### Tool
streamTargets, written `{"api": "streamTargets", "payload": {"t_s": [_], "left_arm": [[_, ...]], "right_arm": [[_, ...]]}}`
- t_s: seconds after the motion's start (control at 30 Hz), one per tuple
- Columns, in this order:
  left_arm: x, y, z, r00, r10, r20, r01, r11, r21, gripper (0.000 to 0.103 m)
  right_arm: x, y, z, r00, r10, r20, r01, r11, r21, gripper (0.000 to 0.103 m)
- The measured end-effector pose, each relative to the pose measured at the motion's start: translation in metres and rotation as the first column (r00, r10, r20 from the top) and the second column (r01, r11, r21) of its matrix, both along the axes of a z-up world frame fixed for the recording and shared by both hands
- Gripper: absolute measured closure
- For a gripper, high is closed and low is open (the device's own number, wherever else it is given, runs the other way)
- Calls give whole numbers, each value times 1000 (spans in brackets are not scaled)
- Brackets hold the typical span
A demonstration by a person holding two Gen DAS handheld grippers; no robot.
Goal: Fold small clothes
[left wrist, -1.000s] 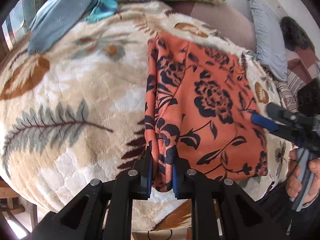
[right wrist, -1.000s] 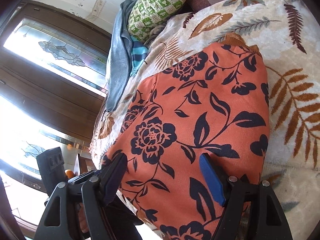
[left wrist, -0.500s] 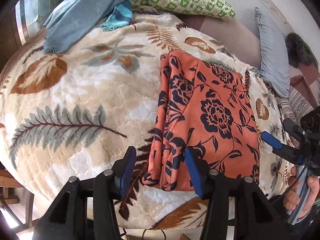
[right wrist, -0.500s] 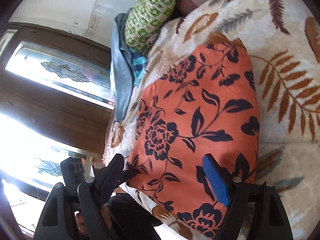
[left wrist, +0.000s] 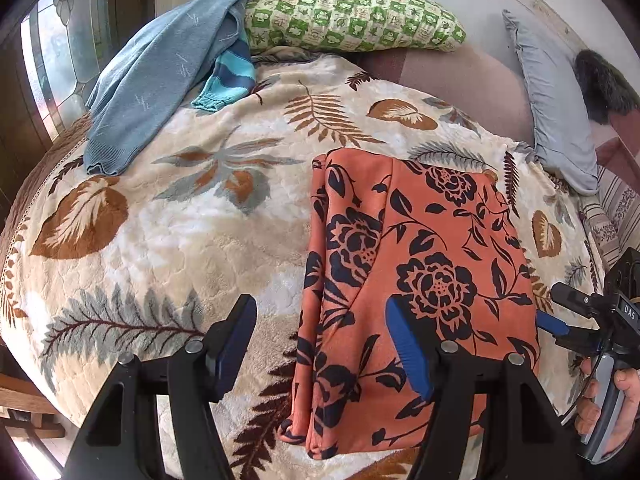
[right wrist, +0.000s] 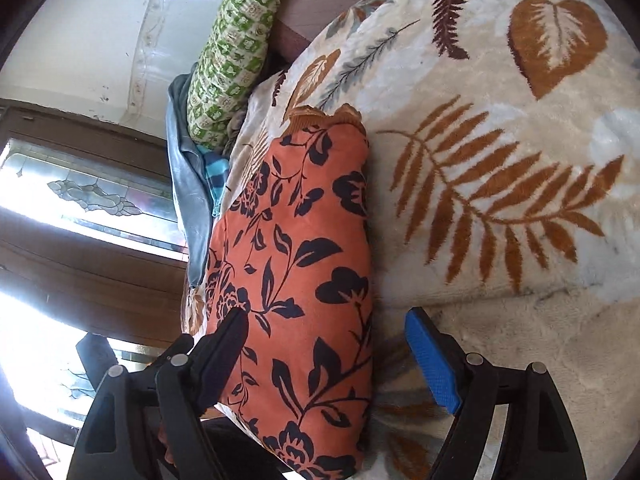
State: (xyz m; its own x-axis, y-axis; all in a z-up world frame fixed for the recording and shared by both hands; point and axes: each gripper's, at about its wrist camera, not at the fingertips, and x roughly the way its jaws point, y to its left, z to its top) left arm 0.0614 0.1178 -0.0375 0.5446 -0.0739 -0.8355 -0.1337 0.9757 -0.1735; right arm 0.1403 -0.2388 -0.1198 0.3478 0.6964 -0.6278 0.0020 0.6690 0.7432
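Note:
An orange garment with a dark floral print lies folded in a long rectangle on the leaf-patterned blanket; it also shows in the right wrist view. My left gripper is open and empty, held above the garment's near left edge. My right gripper is open and empty, over the garment's right edge; it also shows at the right of the left wrist view.
A blue sweater and a striped teal garment lie at the far left of the bed. A green patterned pillow and a grey pillow rest at the back. A window is to the left.
My left gripper let go of the garment's folded left edge, opened wide and pulled back. My right gripper stayed open and shifted toward the garment's right edge.

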Motion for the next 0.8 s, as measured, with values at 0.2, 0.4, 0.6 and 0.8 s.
{"api": "streamTargets", "payload": {"t_s": [0.2, 0.4, 0.6, 0.8], "left_arm": [[26, 8, -22, 998, 7, -58, -12, 997, -75, 30], [36, 9, -39, 996, -5, -93, -9, 987, -158, 30], [44, 9, -51, 993, -51, -110, 23, 970, -242, 58], [41, 4, -50, 995, -39, -92, 18, 977, -214, 55]], "right_arm": [[20, 13, -14, 999, 16, -47, -16, 1000, 16, 20], [28, 39, -21, 996, 74, -50, -72, 996, 46, 19], [33, 46, -28, 994, 94, -62, -93, 996, 10, 20], [31, 45, -31, 988, 145, -50, -144, 989, 18, 19]]}}
